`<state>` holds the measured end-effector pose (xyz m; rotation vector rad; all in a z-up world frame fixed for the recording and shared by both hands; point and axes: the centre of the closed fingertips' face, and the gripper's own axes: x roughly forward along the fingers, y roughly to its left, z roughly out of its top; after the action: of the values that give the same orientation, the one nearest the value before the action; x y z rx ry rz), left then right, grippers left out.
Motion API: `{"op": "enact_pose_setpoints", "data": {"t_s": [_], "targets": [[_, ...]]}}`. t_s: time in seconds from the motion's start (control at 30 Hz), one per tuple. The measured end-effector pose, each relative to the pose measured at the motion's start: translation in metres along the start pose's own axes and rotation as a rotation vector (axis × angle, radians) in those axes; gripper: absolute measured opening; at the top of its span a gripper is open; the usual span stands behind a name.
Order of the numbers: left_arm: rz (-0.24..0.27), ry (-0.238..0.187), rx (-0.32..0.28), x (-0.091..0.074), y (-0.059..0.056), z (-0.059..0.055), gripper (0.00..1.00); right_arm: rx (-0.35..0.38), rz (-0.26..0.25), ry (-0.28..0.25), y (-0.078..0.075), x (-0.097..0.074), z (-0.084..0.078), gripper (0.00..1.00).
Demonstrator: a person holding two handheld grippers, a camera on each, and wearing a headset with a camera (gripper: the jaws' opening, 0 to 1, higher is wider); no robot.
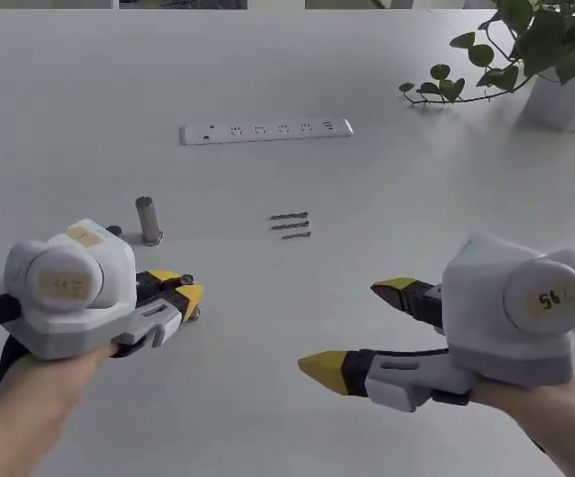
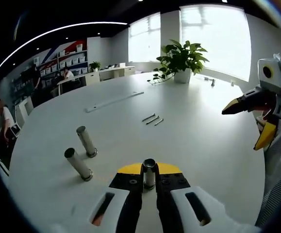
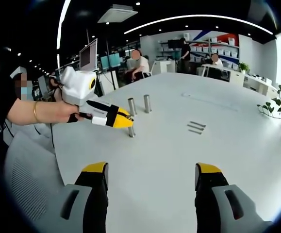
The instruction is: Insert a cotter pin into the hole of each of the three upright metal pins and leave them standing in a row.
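Left gripper (image 1: 186, 294) clenched on one metal pin (image 2: 149, 174); right gripper (image 1: 350, 328) spread wide, grasping nothing.
Two other metal pins (image 2: 86, 141) stand upright left of the held one on the white table (image 1: 416, 199); three cotter pins (image 1: 289, 226) lie side by side farther off, mid-table.

Open-plan office: large white table (image 1: 446, 229), desk monitor (image 3: 88, 56), storage shelves (image 2: 68, 59), strip ceiling light (image 3: 198, 18), potted plant (image 2: 181, 58).
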<state>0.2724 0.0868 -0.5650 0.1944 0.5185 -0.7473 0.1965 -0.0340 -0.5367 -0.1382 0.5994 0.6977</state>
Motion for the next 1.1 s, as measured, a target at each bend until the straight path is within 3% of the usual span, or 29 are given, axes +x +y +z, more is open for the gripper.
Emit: {"op": "enact_pose_setpoints", "data": {"t_s": [0.4,0.67,0.93,1.1], "targets": [[0.042,-0.012,0.021,0.002,-0.002,0.001,0.07,0.015,-0.005,-0.006,-0.002,-0.004,-0.001,0.7],[0.071,0.017,0.045,0.006,0.0,-0.003,0.08,0.019,-0.006,-0.021,-0.002,-0.002,0.005,0.71],[0.066,0.016,0.047,0.006,-0.001,-0.003,0.17,0.009,-0.004,-0.032,-0.009,0.001,0.016,0.7],[0.067,0.003,0.039,0.002,0.001,0.0,0.26,-0.036,0.0,-0.027,-0.018,0.005,0.025,0.66]]}}
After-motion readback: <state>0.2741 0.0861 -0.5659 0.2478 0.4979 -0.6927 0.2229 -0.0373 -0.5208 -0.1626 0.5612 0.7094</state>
